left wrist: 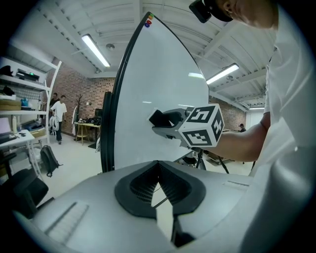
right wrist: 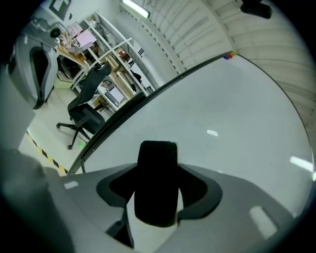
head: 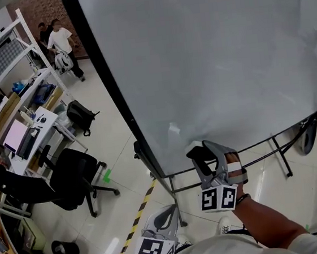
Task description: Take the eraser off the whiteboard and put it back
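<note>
Closest in, low by the person's shirt, the left gripper (head: 167, 211) has its jaws drawn together on nothing and hangs well short of the whiteboard (head: 208, 61). The right gripper (head: 206, 153) is the nearer one, up at the board's lower part. Its jaws stand fairly wide with the black eraser (right wrist: 157, 180) between them, pads meeting both its sides. The eraser's long axis runs straight ahead along the jaws toward the board. Whether it is touching the surface I cannot tell.
</note>
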A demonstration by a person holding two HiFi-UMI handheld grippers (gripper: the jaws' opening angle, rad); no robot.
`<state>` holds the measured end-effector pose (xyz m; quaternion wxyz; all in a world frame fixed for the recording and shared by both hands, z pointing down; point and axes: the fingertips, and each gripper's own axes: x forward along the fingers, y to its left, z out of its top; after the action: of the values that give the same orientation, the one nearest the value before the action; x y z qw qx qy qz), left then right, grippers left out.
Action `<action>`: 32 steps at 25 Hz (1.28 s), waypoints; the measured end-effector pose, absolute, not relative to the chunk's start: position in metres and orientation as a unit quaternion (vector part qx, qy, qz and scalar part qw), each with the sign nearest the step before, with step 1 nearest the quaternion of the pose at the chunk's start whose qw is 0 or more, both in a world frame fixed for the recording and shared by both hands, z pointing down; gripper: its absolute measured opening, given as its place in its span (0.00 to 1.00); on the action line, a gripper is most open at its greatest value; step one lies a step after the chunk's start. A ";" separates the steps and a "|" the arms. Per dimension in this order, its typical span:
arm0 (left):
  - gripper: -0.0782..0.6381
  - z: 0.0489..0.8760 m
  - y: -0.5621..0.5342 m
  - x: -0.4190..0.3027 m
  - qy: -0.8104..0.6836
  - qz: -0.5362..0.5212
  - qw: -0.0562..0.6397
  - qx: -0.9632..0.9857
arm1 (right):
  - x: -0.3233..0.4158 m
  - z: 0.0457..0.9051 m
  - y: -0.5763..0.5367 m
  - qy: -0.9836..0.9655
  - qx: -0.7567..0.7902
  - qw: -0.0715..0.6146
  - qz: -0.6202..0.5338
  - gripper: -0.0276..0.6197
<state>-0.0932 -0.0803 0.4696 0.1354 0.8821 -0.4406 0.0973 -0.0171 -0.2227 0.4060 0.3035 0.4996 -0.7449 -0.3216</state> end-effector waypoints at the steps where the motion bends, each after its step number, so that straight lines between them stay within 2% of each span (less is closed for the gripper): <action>1: 0.13 0.469 -0.081 -0.092 -0.440 0.097 0.134 0.883 | -0.016 0.405 -0.220 -0.750 0.498 0.300 -0.314 0.42; 4: 0.13 0.465 -0.082 -0.088 -0.438 0.094 0.130 0.884 | -0.011 0.398 -0.207 -0.803 0.485 0.246 -0.243 0.42; 6: 0.13 0.462 -0.082 -0.086 -0.437 0.087 0.132 0.886 | -0.009 0.391 -0.195 -0.864 0.453 0.163 -0.149 0.42; 9: 0.13 0.458 -0.085 -0.080 -0.430 0.066 0.153 0.888 | 0.002 0.391 -0.186 -0.913 0.401 0.018 0.073 0.42; 12: 0.13 0.454 -0.087 -0.074 -0.422 0.051 0.165 0.890 | 0.013 0.389 -0.181 -0.910 0.371 -0.050 0.181 0.42; 16: 0.13 0.445 -0.087 -0.065 -0.415 0.054 0.152 0.895 | 0.021 0.387 -0.167 -0.916 0.346 -0.058 0.195 0.42; 32: 0.13 0.430 -0.086 -0.044 -0.403 0.053 0.136 0.904 | 0.042 0.396 -0.114 -0.941 0.300 0.005 0.155 0.42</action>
<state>-0.0445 -0.0860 0.4296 0.1357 0.9035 -0.4030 0.0530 0.0423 -0.1143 0.3957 0.0054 0.3003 -0.9411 0.1554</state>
